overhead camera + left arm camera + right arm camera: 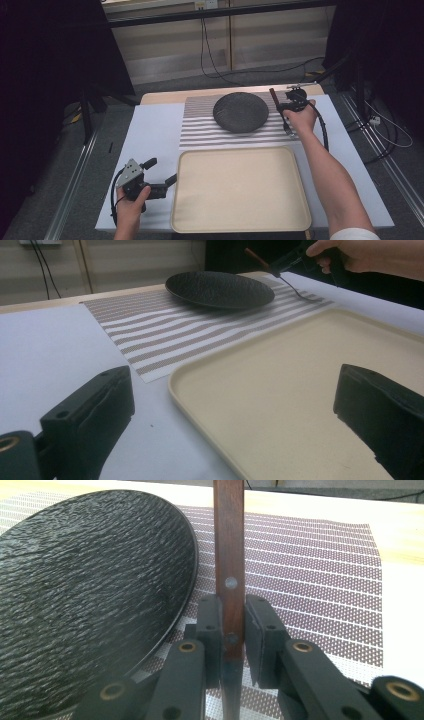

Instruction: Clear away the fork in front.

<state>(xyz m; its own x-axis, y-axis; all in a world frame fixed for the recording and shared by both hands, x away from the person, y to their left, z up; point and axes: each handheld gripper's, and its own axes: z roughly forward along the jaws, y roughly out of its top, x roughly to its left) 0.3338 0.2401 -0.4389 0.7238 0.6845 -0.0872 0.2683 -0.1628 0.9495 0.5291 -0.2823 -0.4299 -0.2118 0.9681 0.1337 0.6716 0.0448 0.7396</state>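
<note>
Nearest the high camera lay the beige tray (240, 187), bare, at the front of the white desk (150, 135), and your left gripper (160, 172) rested just beside the tray's left edge, low over the desk, its jaws spread wide with nothing between them; in the left gripper view one jaw stood over the desk and the other over the tray (280, 385). Beyond the tray was the striped placemat (200, 127), touching the tray's far rim or nearly so, and on it sat the dark textured plate (241, 112). Your right gripper (286, 106) was at the placemat's right side, just beside the plate, clenched on the fork (279, 107) by its wooden handle. In the right gripper view the two pads pressed the fork's riveted brown handle (229, 570) from both sides, the handle running away from the camera beside the plate's rim (192, 555). From the left gripper view the fork (295, 287) sloped downward, its metal end low over the placemat (200, 330); I could not tell whether it touched.
</note>
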